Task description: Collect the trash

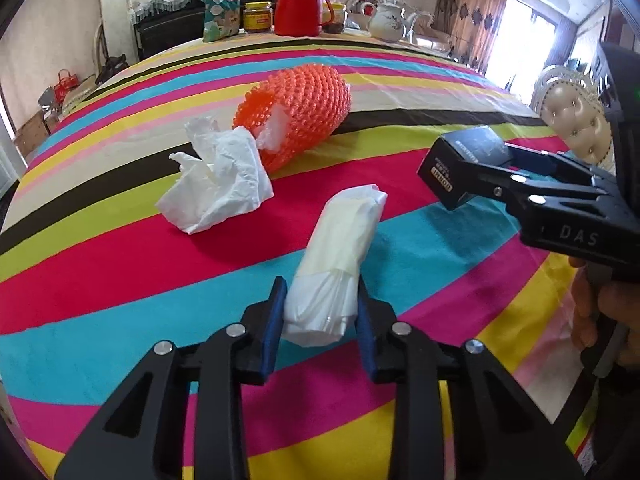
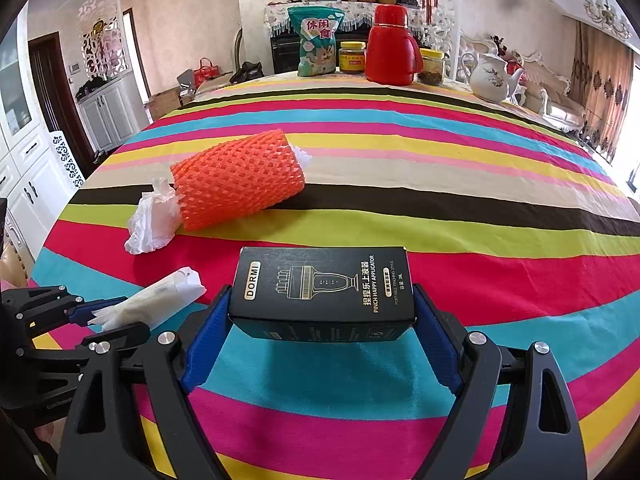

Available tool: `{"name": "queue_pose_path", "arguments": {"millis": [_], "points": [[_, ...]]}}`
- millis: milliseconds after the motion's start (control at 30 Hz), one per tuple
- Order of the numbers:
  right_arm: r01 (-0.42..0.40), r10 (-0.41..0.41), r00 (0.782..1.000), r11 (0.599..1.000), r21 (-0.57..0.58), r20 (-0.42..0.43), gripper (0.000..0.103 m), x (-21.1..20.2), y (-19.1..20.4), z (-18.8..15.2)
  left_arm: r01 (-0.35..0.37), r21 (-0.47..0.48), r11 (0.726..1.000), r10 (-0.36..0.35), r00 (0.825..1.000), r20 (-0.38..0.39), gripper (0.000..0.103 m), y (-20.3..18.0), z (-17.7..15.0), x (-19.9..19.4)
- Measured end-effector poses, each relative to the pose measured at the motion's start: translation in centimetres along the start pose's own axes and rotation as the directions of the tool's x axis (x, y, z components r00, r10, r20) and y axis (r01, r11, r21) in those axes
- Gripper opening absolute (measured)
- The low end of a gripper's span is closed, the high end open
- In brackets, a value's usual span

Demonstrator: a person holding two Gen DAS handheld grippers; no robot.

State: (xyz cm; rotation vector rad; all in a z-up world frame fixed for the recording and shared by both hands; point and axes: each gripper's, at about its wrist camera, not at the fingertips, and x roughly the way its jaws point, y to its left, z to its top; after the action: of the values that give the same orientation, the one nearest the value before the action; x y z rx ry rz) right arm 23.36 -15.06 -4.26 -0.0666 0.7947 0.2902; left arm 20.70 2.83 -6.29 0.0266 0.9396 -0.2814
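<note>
My left gripper (image 1: 322, 312) is shut on a white rolled plastic wrapper (image 1: 340, 256), held just above the striped tablecloth (image 1: 120, 280); the wrapper also shows in the right wrist view (image 2: 156, 300). My right gripper (image 2: 320, 316) is shut on a black DORMI box (image 2: 324, 292), held above the table; the box shows at the right of the left wrist view (image 1: 460, 168). A crumpled white tissue (image 1: 220, 188) and an orange foam net sleeve (image 1: 300, 112) lie on the table beyond both grippers.
At the far table edge stand a teal snack bag (image 2: 318, 40), a jar (image 2: 352, 56), a red thermos (image 2: 390, 46), another jar (image 2: 431, 66) and a white teapot (image 2: 490, 78). A padded chair (image 1: 576, 128) is at the right side.
</note>
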Motion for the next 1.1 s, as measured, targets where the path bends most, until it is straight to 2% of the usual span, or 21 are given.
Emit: {"name": "queue_pose_path", "arguments": {"millis": [467, 1100], "points": [[-0.016, 0.016, 1.0, 0.999, -0.03, 0.008, 0.081, -0.6, 1.3, -0.3, -0.021, -0.139, 0.99, 0.033, 0.996, 0.087, 0.028, 1.3, -2.8, -5.0], [-0.091, 0.096, 0.995, 0.989, -0.116, 0.038, 0.081, -4.0, 7.9, -1.5, -0.068, -0.246, 0.967, 0.113, 0.978, 0.175, 0.028, 3.9, -6.7, -12.4]]}}
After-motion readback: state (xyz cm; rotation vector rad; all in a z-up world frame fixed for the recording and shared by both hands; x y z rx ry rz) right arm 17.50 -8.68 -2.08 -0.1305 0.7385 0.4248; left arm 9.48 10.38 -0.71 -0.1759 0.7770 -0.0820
